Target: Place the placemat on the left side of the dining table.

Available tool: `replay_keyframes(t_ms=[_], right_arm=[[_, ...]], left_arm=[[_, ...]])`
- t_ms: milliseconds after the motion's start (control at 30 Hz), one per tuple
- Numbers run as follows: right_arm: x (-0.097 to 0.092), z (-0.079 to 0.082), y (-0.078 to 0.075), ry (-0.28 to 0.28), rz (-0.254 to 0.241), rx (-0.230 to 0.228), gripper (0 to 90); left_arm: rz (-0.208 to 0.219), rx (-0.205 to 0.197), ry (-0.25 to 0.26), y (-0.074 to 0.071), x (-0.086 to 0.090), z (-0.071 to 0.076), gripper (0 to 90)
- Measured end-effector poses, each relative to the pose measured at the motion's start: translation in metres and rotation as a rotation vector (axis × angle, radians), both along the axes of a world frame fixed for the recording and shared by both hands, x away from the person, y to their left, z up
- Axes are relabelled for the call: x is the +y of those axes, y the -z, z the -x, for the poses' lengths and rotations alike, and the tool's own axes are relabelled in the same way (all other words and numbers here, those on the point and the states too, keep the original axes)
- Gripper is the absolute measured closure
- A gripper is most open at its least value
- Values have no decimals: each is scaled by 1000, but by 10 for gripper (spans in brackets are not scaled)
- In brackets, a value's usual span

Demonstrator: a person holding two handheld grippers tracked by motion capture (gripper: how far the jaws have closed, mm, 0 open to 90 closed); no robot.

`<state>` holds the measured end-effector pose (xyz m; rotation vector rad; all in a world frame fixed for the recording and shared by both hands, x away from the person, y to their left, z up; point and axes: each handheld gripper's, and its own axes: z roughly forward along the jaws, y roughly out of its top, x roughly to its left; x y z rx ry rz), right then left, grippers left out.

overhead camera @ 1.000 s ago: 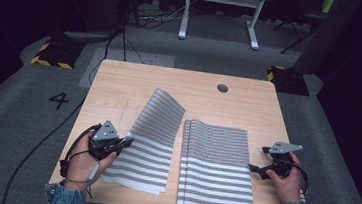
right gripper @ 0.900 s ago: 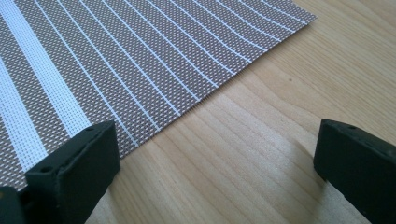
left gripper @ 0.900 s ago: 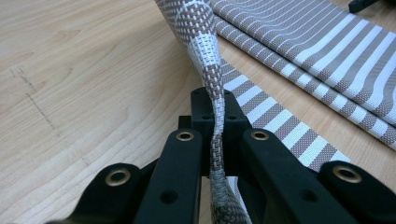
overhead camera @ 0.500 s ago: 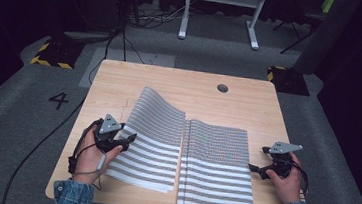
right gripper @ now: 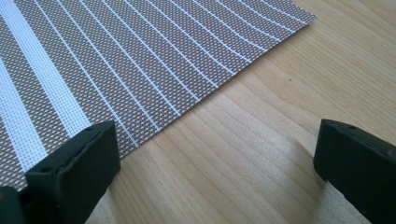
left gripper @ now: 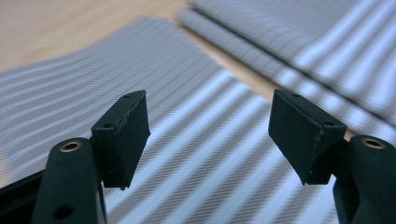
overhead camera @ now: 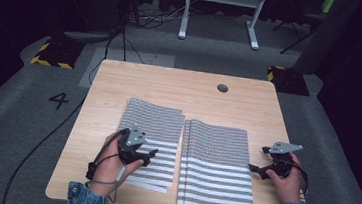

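High view: we see two striped mats side by side on the tabletop [overhead camera: 181, 82]. Our left gripper [overhead camera: 149, 155] sits over the left mat [overhead camera: 154, 122], and our right gripper [overhead camera: 254, 168] rests just beside the right mat [overhead camera: 216, 160].

Left gripper view: its jaws have just been opening and now stand wide apart, with nothing between them, above the left mat [left gripper: 196, 154].

Right gripper view: jaws are spread wide over bare wood, with the right mat's [right gripper: 116, 60] edge near the left one.
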<state>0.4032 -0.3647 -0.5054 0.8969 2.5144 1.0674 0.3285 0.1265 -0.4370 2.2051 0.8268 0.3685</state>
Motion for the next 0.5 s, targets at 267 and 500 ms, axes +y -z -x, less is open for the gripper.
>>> replay_keyframes(t_ms=[267, 500], right_arm=[[0, 0, 0, -1, 0, 0, 5], [0, 0, 0, -1, 0, 0, 5]], left_arm=[[-100, 148, 82, 37, -34, 3, 280], [-123, 176, 64, 51, -42, 5, 241]])
